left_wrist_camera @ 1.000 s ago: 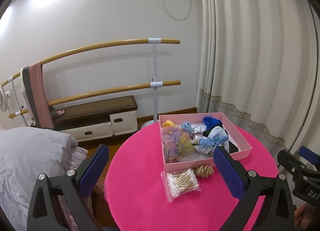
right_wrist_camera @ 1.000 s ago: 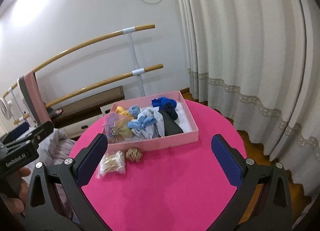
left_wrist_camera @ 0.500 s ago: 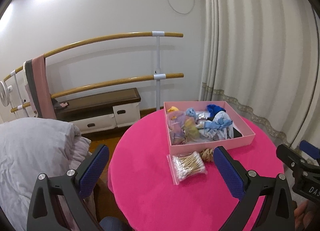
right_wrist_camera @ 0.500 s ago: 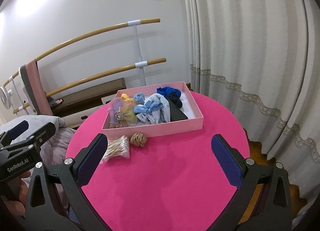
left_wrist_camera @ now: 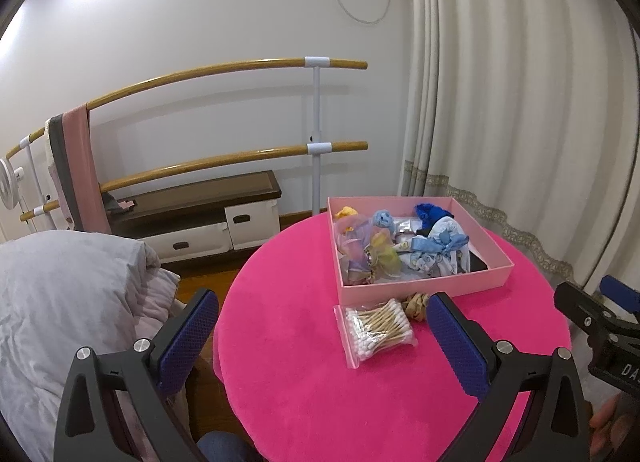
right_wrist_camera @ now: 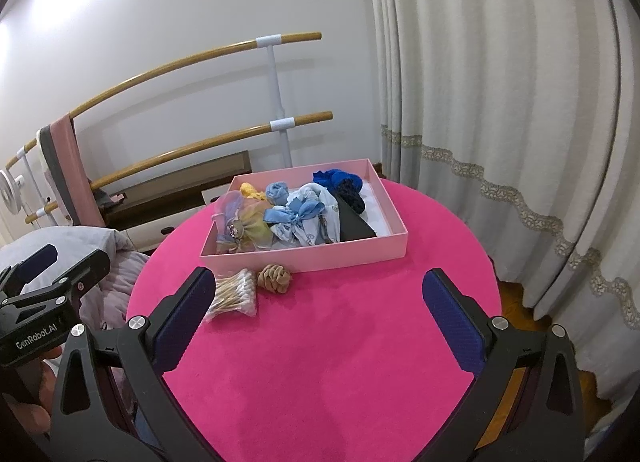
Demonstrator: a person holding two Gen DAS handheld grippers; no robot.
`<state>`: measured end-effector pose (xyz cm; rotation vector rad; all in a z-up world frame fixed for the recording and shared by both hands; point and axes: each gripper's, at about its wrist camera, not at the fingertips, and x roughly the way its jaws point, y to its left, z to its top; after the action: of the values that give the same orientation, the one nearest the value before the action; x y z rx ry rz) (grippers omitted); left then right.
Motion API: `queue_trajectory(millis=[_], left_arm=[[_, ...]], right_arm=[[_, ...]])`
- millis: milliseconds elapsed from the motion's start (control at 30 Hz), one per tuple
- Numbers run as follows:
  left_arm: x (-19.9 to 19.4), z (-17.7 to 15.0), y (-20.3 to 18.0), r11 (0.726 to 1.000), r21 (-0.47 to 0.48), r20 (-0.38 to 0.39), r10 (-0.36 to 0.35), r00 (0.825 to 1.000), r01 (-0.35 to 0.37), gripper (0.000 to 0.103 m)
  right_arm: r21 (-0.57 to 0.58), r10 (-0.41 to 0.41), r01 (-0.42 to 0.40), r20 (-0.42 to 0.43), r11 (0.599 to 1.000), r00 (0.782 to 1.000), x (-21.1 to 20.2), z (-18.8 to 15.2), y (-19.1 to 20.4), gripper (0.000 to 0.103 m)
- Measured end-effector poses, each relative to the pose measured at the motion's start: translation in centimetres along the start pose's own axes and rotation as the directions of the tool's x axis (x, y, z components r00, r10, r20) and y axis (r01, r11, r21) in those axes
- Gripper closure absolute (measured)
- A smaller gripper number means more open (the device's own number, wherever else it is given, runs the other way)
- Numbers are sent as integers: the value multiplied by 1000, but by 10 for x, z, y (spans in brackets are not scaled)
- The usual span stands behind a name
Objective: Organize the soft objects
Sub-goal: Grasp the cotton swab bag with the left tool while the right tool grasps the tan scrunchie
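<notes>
While the left gripper (left_wrist_camera: 322, 336) hangs above the near edge of the round pink table (left_wrist_camera: 304, 390), its jaws stand wide apart and hold nothing. Between its blue pads (left_wrist_camera: 456, 346), the left wrist view shows a clear bag of cotton swabs (left_wrist_camera: 376, 328) lying flat on the table, with a tan scrunchie (left_wrist_camera: 416, 304) touching the bag's far right corner. Both lie just in front of the near wall of an open pink box (left_wrist_camera: 424, 286). Inside the box sit a pastel organza bow (left_wrist_camera: 366, 254) at the left, a light blue ribbon bow (left_wrist_camera: 438, 244) on patterned cloth in the middle, a dark blue knit piece (left_wrist_camera: 430, 211) at the far right and a yellow piece (left_wrist_camera: 346, 213) at the far left corner. At the right edge of this view the right gripper (left_wrist_camera: 600, 310) shows in part. A grey duvet (left_wrist_camera: 60, 294) lies on a bed left of the table, a double wooden barre (left_wrist_camera: 224, 157) stands by the wall, and cream curtains (left_wrist_camera: 500, 101) hang at the right.

From the right wrist view, the right gripper (right_wrist_camera: 320, 304) is also spread wide and empty above the table (right_wrist_camera: 340, 362). The bag of cotton swabs (right_wrist_camera: 236, 294) lies just beyond its left pad (right_wrist_camera: 182, 318), the tan scrunchie (right_wrist_camera: 276, 279) beside it, touching the bag, both close against the pink box (right_wrist_camera: 320, 256). The ribbon bow (right_wrist_camera: 298, 211), organza bow (right_wrist_camera: 240, 227) and a black folded cloth (right_wrist_camera: 354, 223) rest inside the box. The left gripper (right_wrist_camera: 40, 274) shows at the left edge.
</notes>
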<state>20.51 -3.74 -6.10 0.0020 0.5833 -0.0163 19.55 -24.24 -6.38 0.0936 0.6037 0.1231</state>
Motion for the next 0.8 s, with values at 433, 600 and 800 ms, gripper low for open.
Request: queue_trajectory(millis=[433, 600, 800], left_arm=[[81, -16, -18, 999, 19, -147, -28, 989, 31, 0], [125, -19, -30, 998, 19, -209, -50, 977, 55, 0], [178, -22, -45, 998, 14, -256, -51, 965, 56, 0]], right_arm=[[19, 7, -5, -112, 1000, 994, 53, -8, -15, 0], [32, 4, 1, -154, 999, 988, 77, -13, -23, 0], [42, 4, 4, -201, 999, 980, 103, -21, -31, 0]])
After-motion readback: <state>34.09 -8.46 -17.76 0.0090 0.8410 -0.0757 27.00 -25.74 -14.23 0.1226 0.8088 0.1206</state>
